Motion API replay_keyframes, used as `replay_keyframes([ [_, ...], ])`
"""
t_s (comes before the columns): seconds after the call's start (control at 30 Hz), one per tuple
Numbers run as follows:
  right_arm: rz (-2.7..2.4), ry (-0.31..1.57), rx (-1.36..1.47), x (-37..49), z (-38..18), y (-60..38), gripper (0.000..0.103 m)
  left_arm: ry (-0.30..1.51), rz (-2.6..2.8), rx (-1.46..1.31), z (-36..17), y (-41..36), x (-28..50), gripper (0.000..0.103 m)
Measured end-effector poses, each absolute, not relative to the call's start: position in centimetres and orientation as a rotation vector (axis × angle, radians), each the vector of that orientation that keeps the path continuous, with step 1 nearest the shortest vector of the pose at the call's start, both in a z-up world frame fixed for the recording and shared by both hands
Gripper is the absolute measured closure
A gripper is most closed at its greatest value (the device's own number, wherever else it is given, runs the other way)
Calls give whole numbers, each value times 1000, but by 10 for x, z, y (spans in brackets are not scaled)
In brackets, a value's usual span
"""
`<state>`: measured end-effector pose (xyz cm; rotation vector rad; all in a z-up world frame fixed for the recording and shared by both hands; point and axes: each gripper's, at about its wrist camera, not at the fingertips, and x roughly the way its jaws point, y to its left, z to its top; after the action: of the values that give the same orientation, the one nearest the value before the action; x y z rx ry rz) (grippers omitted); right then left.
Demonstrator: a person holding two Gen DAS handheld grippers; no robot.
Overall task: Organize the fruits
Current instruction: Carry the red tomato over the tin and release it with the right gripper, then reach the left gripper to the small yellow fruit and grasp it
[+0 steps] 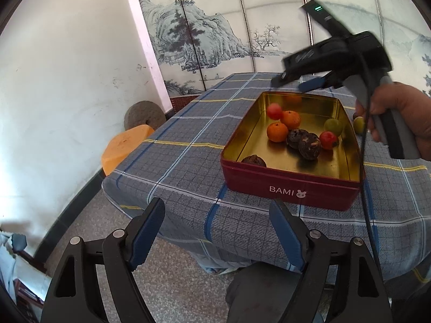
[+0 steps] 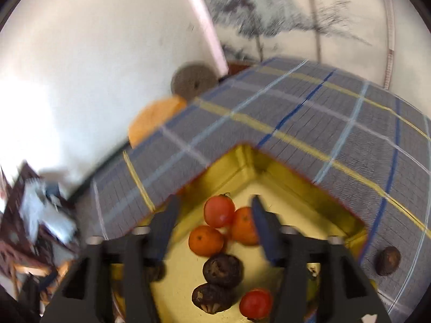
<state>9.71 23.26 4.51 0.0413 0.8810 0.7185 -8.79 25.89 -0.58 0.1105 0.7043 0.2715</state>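
A red BAMI tin [image 1: 291, 185] with a gold inside stands on the checked tablecloth. It holds two oranges [image 1: 277, 132], red fruits [image 1: 328, 140], a green fruit [image 1: 333, 126] and dark wrinkled fruits [image 1: 309, 146]. One red fruit [image 1: 274, 111] looks blurred above the far end. My right gripper [image 1: 296, 80] hovers open and empty over the tin's far side; in its own view [image 2: 215, 215] the fruits [image 2: 218, 211] lie below its fingers. My left gripper [image 1: 216, 215] is open and empty before the table's near edge. A green fruit [image 1: 358, 125] lies on the cloth right of the tin.
A dark fruit [image 2: 388, 260] lies on the cloth outside the tin. An orange stool [image 1: 125, 146] and a round stone [image 1: 144, 114] stand left of the table by the white wall. A painted screen [image 1: 215, 40] stands behind. The right gripper's cable [image 1: 363, 175] hangs over the tin's right side.
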Motion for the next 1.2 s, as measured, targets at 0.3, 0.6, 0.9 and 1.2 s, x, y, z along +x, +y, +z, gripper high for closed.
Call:
replay_keyframes([
  [0.3, 514, 774, -47, 26, 44, 82, 38, 680, 176, 115, 2, 243, -91, 23],
  [0.6, 171, 870, -114, -19, 2, -84, 38, 591, -230, 211, 53, 170, -71, 24],
  [0.9, 186, 826, 91, -35, -6, -132, 24, 702, -610, 324, 70, 74, 56, 28],
  [1.2, 255, 800, 168, -34, -2, -141, 19, 965, -745, 648, 5, 34, 144, 40],
])
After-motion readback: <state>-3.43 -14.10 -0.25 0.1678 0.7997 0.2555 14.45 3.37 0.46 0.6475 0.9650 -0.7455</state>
